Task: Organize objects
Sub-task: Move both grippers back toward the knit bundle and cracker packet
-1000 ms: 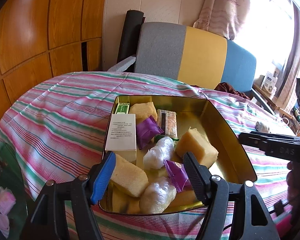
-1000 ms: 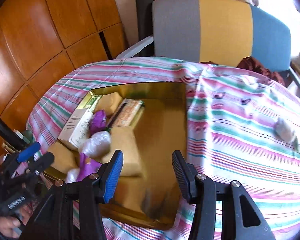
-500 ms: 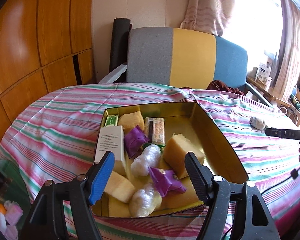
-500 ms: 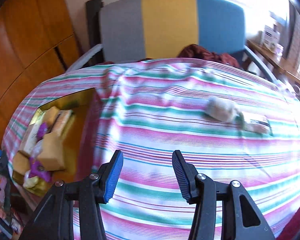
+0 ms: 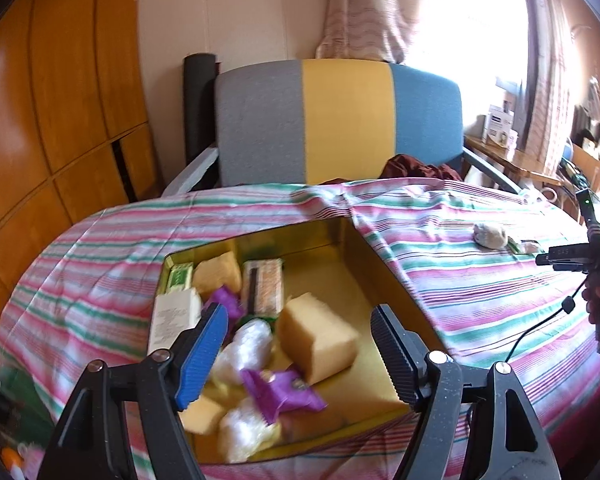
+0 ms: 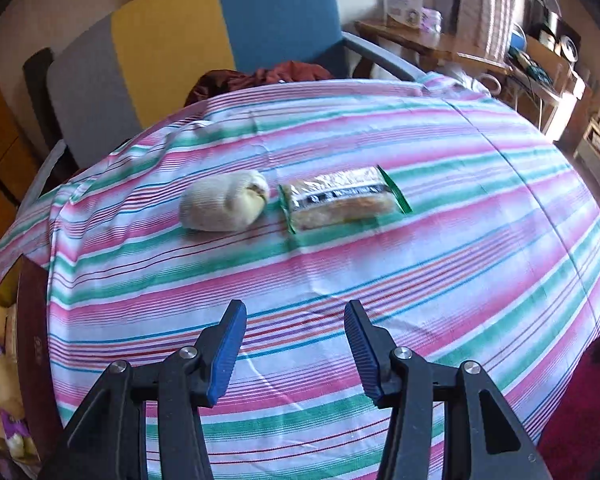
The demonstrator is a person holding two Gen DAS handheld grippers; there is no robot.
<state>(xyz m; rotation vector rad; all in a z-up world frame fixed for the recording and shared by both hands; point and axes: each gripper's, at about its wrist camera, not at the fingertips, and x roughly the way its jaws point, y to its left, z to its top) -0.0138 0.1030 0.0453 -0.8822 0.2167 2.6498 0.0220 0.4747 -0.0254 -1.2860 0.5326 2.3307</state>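
A gold tin (image 5: 384, 264) sits on the striped tablecloth, holding yellow sponge blocks (image 5: 318, 338), purple wrapped sweets (image 5: 280, 394), white wrapped balls (image 5: 246, 346), a white box (image 5: 172, 318) and a snack bar (image 5: 262, 284). My left gripper (image 5: 298, 354) is open and empty, hovering over the tin's near edge. My right gripper (image 6: 294, 354) is open and empty above bare cloth. Beyond it lie a cream net-wrapped fruit (image 6: 224, 206) and a green-edged snack packet (image 6: 342, 200). The tin's edge (image 6: 32, 320) shows at far left in the right wrist view.
A grey, yellow and blue chair (image 5: 340, 128) stands behind the table with a dark red cloth (image 6: 260, 78) on its seat. A cluttered wooden side table (image 6: 460, 48) stands at the right. The right gripper's body (image 5: 580, 256) shows at the left view's right edge.
My right gripper has swung right, away from the tin, and now faces the fruit and the packet. My left gripper has drawn back a little and tilted up.
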